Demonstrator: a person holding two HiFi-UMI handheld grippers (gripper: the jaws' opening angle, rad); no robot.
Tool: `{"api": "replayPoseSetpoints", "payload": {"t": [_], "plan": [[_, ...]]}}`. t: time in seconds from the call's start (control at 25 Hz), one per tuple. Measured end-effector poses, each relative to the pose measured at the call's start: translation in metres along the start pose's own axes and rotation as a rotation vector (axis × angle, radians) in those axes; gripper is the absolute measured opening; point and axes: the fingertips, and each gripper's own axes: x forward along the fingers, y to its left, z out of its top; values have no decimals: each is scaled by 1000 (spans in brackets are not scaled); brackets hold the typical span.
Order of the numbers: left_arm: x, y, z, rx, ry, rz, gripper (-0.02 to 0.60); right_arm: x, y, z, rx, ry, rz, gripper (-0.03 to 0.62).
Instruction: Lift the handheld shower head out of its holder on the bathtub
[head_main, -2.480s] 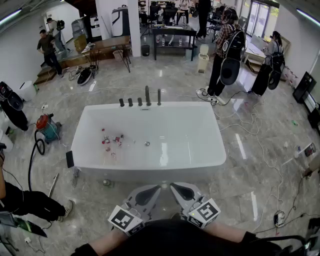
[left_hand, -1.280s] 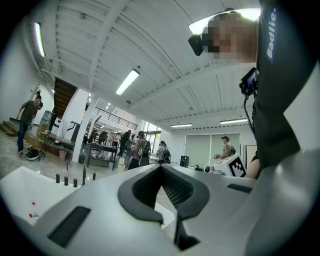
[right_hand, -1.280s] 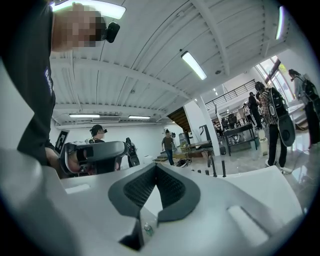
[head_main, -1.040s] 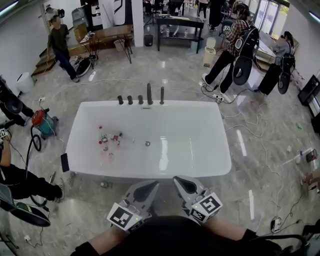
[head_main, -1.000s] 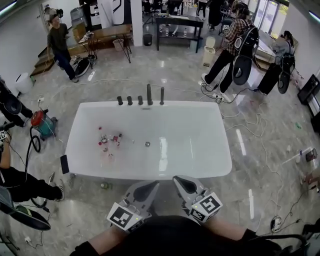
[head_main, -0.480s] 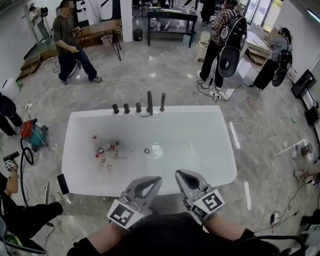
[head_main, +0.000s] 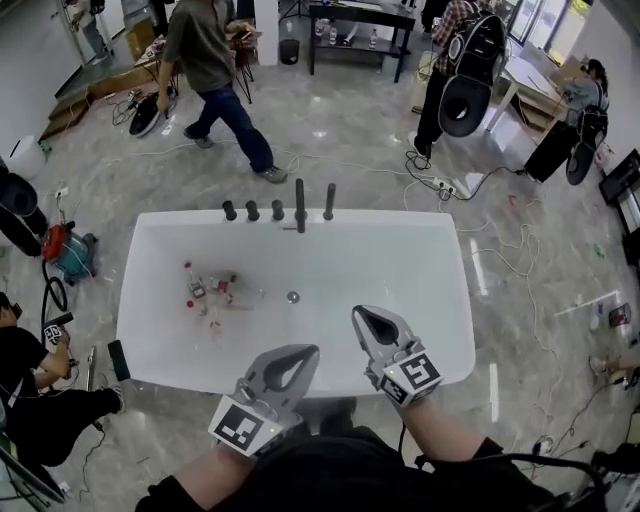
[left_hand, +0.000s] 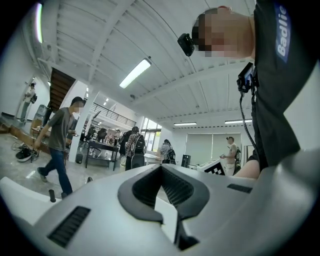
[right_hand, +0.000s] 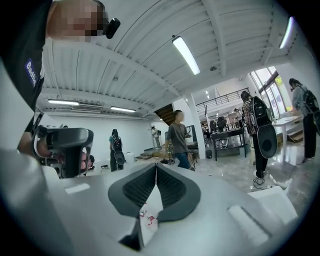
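**Tub check: both grippers closed, shower head parked on the far rim**

A big white bathtub (head_main: 445, 300) sits in the middle of a marble floor (head_main: 340, 130) with cables trailing all over it. A person (head_main: 205, 45) is walking past just beyond the tub's far edge.

Closer in, the left gripper (head_main: 300, 355) hangs over the tub's near rim. The right gripper (head_main: 365, 315) is a bit further in, over the basin. The fingers on both are pressed together at the tips with nothing between them, and each gripper's own view shows it clearly.

The handheld shower head (head_main: 329, 201) looks to be the slim dark post at the right end of the row of fittings (head_main: 252, 210) on the far rim. It's upright in its holder and well apart from both grippers.

A few little bottles (head_main: 205, 290) lie on the tub bottom toward the left end, and the drain (head_main: 293, 297) is roughly mid-tub.
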Motion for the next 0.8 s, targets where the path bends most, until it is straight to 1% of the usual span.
{"api": "replayPoseSetpoints", "payload": {"t": [0.12,0.24,0.4,0.48,0.64,0.8], "plan": [[16,5,-4,-7,-4,48,0,18,-33,-7,-18,17,19,12],[31,13,-4,-4,-18,103,0,38,-64,-18,-26,39,18,25],[44,26,-11,-20,-33,142,0,73,-102,-34,-24,70,3,48],[49,32,-21,-28,-21,145,0,92,-118,-43,-22,78,-5,60],[51,43,-43,-48,18,126,0,129,-149,-63,-28,105,-36,81],[53,64,-54,-54,23,128,0,165,-177,-77,-23,118,-75,107]]}}
